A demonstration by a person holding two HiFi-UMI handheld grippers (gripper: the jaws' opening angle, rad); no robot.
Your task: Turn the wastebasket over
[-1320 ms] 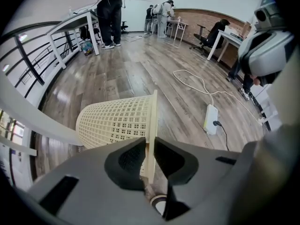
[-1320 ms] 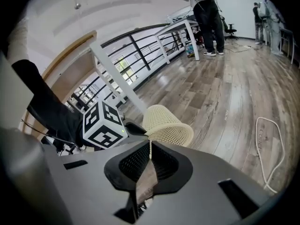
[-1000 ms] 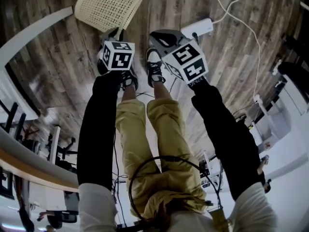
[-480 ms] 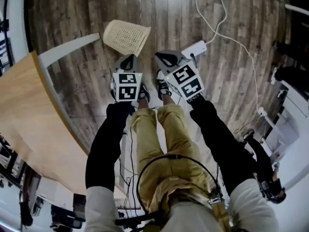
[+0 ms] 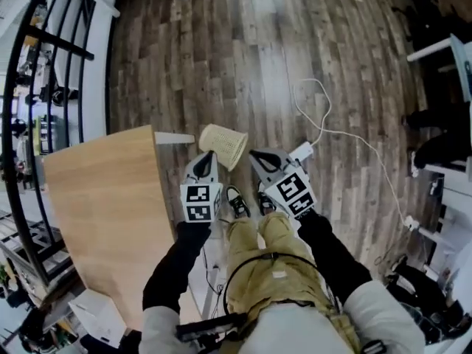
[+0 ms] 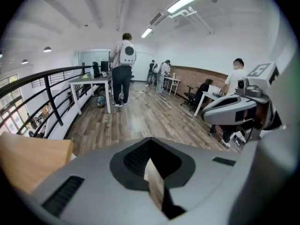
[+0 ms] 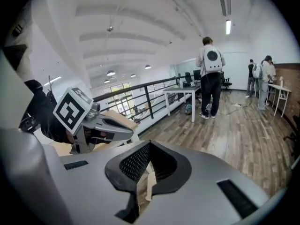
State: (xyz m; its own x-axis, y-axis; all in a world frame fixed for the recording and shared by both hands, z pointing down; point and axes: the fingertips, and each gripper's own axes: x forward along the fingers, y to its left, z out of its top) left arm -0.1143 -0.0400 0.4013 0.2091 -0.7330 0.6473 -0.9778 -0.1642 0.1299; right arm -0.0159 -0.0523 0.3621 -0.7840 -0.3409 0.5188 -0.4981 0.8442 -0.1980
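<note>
- Only head view showed the wastebasket [image 5: 223, 144]: on its side on the wood floor [image 5: 280, 65], just beside the table [image 5: 103, 198] corner.
- Left gripper [image 5: 208, 156] jaws pressed together, empty.
- Right gripper [image 5: 255, 155] likewise closed, empty.
- Gripper views caught distant people [image 6: 123, 64] instead.

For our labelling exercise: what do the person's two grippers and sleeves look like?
Both the left gripper and right gripper have grey shells with black ribbed recesses at the jaws. Each carries a white cube with black square markers. The sleeves are black, turning white near the shoulders.
</note>
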